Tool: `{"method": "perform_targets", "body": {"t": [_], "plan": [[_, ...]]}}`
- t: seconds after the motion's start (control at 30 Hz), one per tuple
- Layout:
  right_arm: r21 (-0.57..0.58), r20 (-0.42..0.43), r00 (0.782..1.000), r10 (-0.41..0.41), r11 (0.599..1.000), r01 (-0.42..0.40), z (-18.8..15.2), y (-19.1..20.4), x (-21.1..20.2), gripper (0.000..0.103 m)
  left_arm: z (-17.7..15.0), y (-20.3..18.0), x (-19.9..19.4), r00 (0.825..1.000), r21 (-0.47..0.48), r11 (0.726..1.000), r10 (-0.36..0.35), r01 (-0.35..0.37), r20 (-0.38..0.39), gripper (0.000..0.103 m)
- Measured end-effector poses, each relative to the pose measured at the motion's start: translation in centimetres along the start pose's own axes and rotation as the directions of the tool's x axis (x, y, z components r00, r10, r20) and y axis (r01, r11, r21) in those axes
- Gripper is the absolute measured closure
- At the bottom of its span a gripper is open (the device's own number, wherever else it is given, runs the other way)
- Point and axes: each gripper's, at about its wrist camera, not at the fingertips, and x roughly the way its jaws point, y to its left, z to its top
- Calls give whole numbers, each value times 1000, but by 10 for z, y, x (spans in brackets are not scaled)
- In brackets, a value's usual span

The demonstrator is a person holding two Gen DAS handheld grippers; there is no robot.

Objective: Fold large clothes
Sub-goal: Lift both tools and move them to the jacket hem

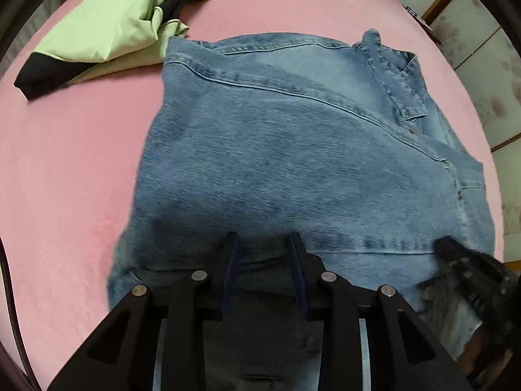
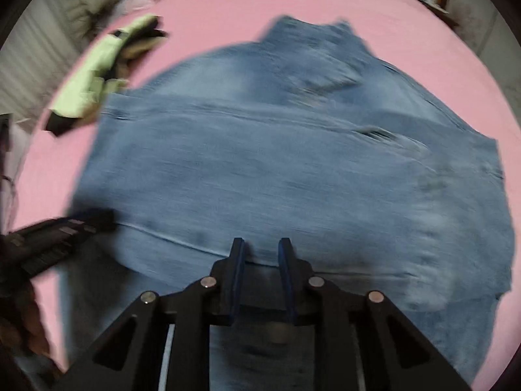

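Two garments lie on the pink bed [image 1: 71, 163]: my denim jacket [image 1: 293, 150], spread flat across the middle, and a green-and-black top [image 1: 107, 29] bunched toward the far left corner, its edge touching the jacket. My left claw [image 1: 265, 244] and right claw [image 2: 260, 247] both sit at the jacket's near hem, fingers apart, gripping nothing. The right view is motion-blurred.
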Motion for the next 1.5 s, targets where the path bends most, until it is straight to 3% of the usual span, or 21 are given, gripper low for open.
{"method": "perform_targets", "body": {"t": [0.1, 0.13, 0.17, 0.23, 0.37, 0.47, 0.53, 0.57, 0.6, 0.7, 1.1, 1.23, 1.5], "plan": [[78, 7, 996, -90, 993, 89, -13, -57, -1, 94, -1, 3, 5, 1000, 30, 999, 14, -14, -2, 73], [98, 9, 998, -58, 994, 56, -15, -69, -2, 103, -1, 5, 6, 1000, 35, 999, 15, -15, -3, 73], [127, 23, 999, 31, 991, -34, -19, -84, -3, 103, -1, 6, 7, 1000, 39, 999, 16, -16, -2, 73], [116, 19, 998, 58, 991, -60, -20, -87, -3, 103, -2, 5, 8, 999, 53, 998, 33, -33, 1, 73], [46, -8, 999, -35, 998, 35, -15, -66, 1, 103, 0, -1, 12, 998, 62, 996, 64, -65, 5, 74], [72, -25, 999, -25, 997, 27, -9, -64, -2, 101, 1, -2, 8, 997, 60, 995, 74, -74, -2, 72], [82, -27, 1000, -9, 997, 11, -6, -64, -9, 101, 3, -3, 3, 997, 54, 996, 71, -70, -12, 61], [81, -26, 1000, -4, 997, 6, -5, -63, -12, 101, 4, -4, 1, 998, 50, 997, 63, -63, -16, 45], [76, -21, 1000, 3, 997, -1, -4, -63, -18, 101, 4, -5, -5, 999, 42, 998, 53, -52, -13, 36], [68, -7, 1000, 29, 997, -29, -2, -66, -39, 101, 4, -10, -26, 998, 26, 998, 54, -54, 19, 30], [70, 89, 991, 97, 992, -103, 5, -78, -134, 94, -6, -41, -135, 992, 11, 999, 49, -51, 115, 29], [78, 133, 985, 113, 989, -124, 6, -87, -161, 81, -12, -48, -173, 985, -15, 999, 32, -30, 171, 25], [59, 191, 974, 119, 989, -132, 0, -95, -204, 80, -34, -63, -234, 966, -47, 999, 12, 1, 258, 21]]}}
